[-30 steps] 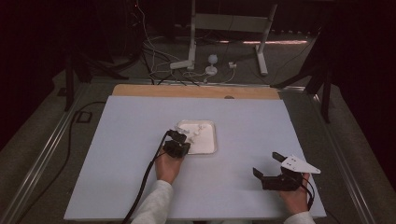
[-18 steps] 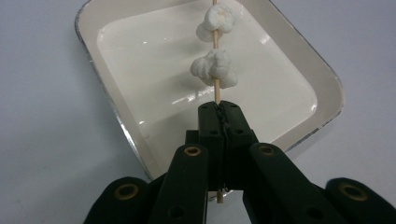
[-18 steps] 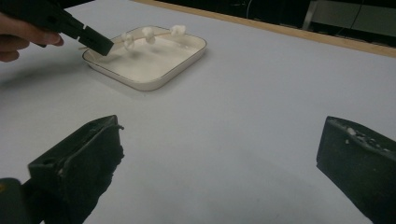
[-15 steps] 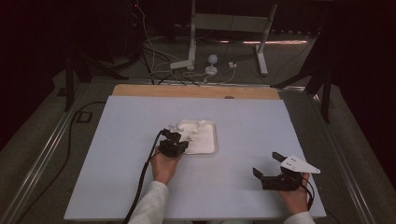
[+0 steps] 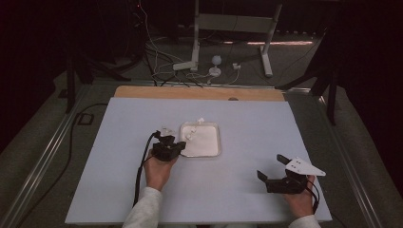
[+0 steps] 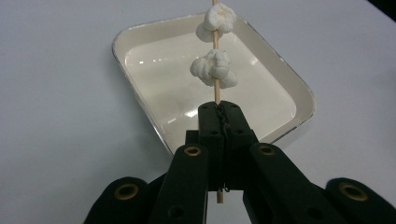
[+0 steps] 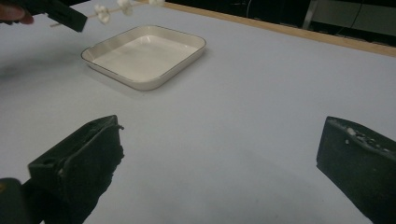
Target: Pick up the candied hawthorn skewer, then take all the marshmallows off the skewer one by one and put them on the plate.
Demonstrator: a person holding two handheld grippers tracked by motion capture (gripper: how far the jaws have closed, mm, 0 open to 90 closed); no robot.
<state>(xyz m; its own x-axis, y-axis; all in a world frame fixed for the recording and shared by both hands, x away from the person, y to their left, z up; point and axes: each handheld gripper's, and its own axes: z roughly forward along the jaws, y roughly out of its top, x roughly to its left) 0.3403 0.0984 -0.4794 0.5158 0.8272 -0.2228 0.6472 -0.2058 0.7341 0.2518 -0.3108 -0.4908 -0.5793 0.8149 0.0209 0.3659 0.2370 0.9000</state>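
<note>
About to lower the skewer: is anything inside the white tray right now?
The white tray looks empty; its glossy floor shows bare. In the left gripper view, the skewer with its marshmallows, held above by the left claw, covers a strip of the floor.

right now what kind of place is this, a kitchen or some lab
Most likely a lab recording station, not a kitchen: a white-topped table in a dark room, loose cables on the floor behind, and a metal stand.
</note>
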